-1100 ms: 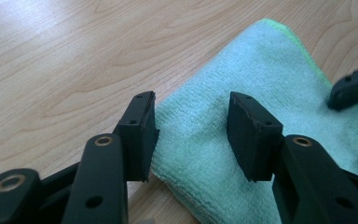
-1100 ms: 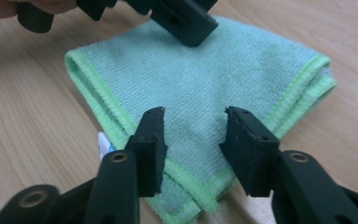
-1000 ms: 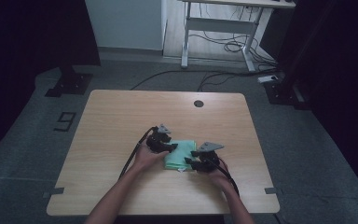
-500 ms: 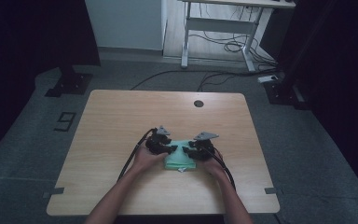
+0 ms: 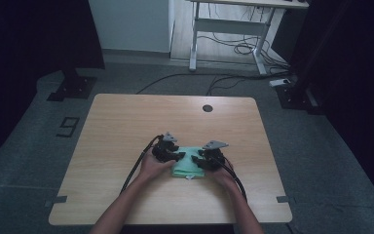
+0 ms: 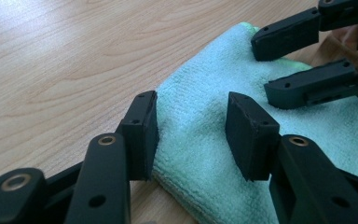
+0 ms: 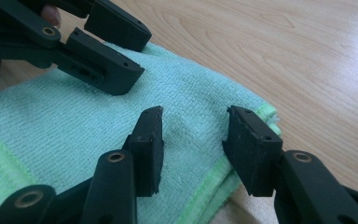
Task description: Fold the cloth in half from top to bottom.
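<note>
A folded mint-green towel [image 5: 189,168] lies flat on the wooden table [image 5: 126,122], a little in front of its middle. My left gripper [image 5: 179,157] rests at the towel's left edge and my right gripper [image 5: 197,162] at its right edge, tips pointing at each other. In the left gripper view the towel [image 6: 200,140] runs under my left gripper [image 6: 193,123], whose jaws stand apart without pinching it; the right gripper [image 6: 261,70] shows beyond. In the right gripper view the right gripper [image 7: 193,135] stands open over the towel's [image 7: 51,126] hemmed edge, facing the left gripper [image 7: 140,58].
A round cable hole [image 5: 207,108] sits near the table's far edge. Black cables trail from both grippers toward the front edge. On the floor are a "9" mark [image 5: 68,126], a dark stand base [image 5: 73,87] and a white desk frame [image 5: 229,29] with cables.
My right gripper has shifted slightly left and away from the person, closer in on the towel's right edge. The left gripper and the towel have stayed where they were.
</note>
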Demonstrator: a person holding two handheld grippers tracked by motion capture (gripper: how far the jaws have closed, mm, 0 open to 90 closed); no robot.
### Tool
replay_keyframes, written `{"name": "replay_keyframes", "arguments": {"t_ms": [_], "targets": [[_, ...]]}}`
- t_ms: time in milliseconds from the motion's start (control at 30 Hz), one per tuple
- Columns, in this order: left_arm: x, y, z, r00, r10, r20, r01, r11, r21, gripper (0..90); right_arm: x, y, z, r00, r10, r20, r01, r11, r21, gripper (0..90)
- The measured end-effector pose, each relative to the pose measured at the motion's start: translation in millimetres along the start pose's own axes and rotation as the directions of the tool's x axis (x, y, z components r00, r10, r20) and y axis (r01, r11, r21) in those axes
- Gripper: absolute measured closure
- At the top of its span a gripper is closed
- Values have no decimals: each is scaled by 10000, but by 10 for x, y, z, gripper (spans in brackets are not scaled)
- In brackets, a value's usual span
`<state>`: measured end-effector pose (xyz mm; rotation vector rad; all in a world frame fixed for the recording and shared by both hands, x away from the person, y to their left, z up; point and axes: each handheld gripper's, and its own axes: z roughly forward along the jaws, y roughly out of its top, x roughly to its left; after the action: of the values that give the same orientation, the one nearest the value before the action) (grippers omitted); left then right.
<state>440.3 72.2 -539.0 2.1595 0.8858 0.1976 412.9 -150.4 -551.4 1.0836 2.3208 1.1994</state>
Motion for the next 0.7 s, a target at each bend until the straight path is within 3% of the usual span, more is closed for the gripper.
{"name": "replay_keyframes", "arguments": {"t_ms": [267, 400, 567, 700], "targets": [[-21, 24, -15, 9999, 104, -90, -104, 9999, 49, 521, 7, 3, -4, 10000, -18, 37, 18, 10000, 59, 555], [-69, 83, -59, 9989, 466, -81, -468, 9987, -177, 511, 8, 2, -2, 10000, -7, 50, 7, 10000, 41, 553], [-165, 173, -15, 9944, 1045, 156, -1044, 9945, -52, 511, 7, 3, 0, 10000, 27, 48, -27, 10000, 48, 551], [-220, 210, 11, 9941, 1086, -18, -1086, 9940, -130, 518, 7, 2, -2, 10000, 52, 57, -52, 10000, 56, 551]]}}
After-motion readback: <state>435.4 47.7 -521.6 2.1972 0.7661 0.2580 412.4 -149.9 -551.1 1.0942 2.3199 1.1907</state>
